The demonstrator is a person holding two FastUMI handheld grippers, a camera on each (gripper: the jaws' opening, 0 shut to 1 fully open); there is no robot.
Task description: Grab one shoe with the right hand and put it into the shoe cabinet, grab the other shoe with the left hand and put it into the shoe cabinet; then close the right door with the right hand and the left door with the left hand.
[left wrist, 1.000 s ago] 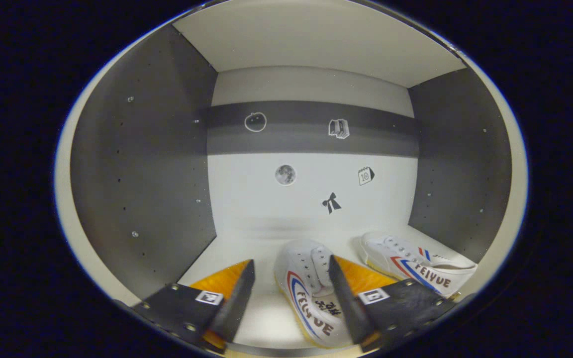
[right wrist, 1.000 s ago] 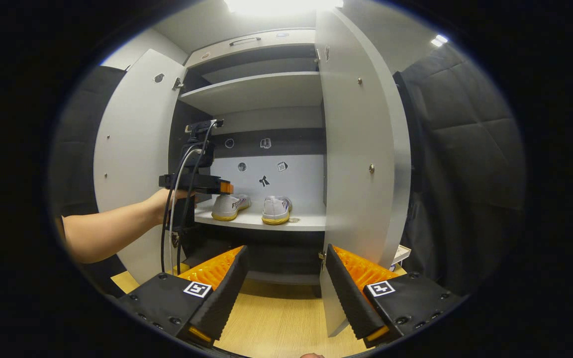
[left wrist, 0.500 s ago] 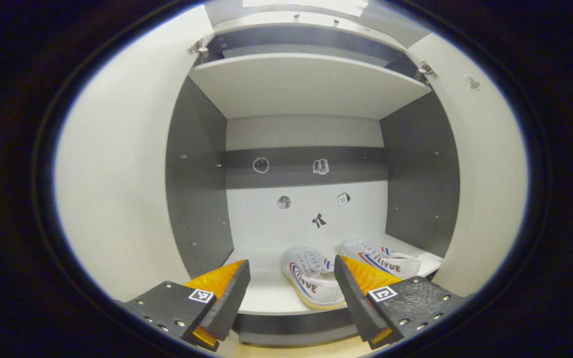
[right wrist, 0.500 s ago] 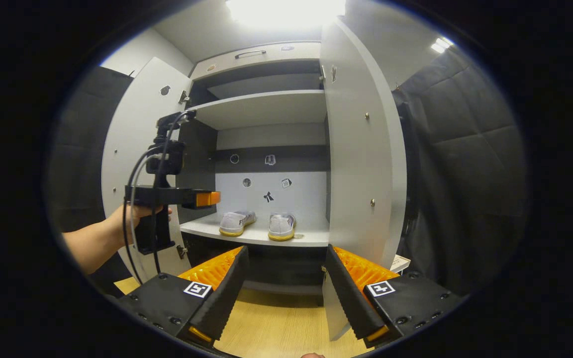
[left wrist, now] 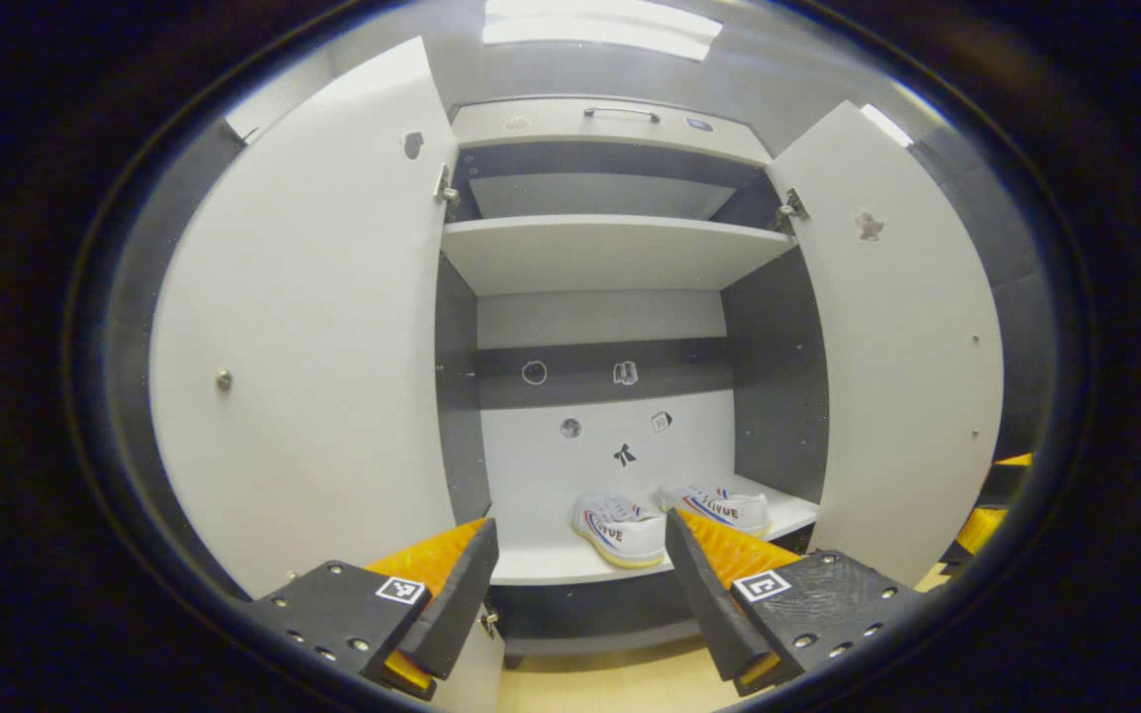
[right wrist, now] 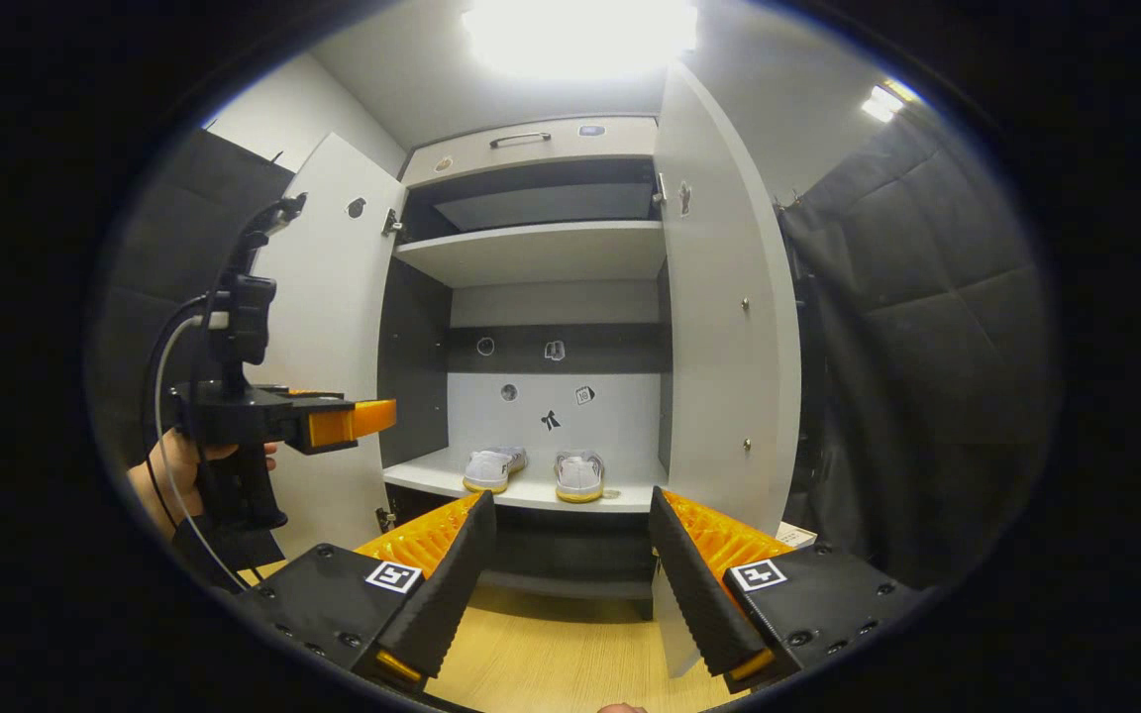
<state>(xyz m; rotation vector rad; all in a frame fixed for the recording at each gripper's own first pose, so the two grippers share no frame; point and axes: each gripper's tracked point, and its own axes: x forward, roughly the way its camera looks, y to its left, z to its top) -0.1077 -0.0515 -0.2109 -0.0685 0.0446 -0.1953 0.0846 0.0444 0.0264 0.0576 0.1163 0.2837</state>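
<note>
Both shoes [right wrist: 534, 473] sit near the front edge of the cabinet's lower shelf [right wrist: 531, 495]. Both doors open. Right claw [right wrist: 565, 574] and left claw [left wrist: 577, 584] gape wide, empty. Next: right claw pushes right door [right wrist: 724, 327] broadside, away from hinge.

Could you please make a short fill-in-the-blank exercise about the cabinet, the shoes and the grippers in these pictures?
1. Both white shoes stand on the ___ shelf of the cabinet.
2. Both cabinet doors are ___.
3. The left gripper holds ___.
4. The fingers of the right gripper are spread ___.

Missing words: lower; open; nothing; apart
</note>
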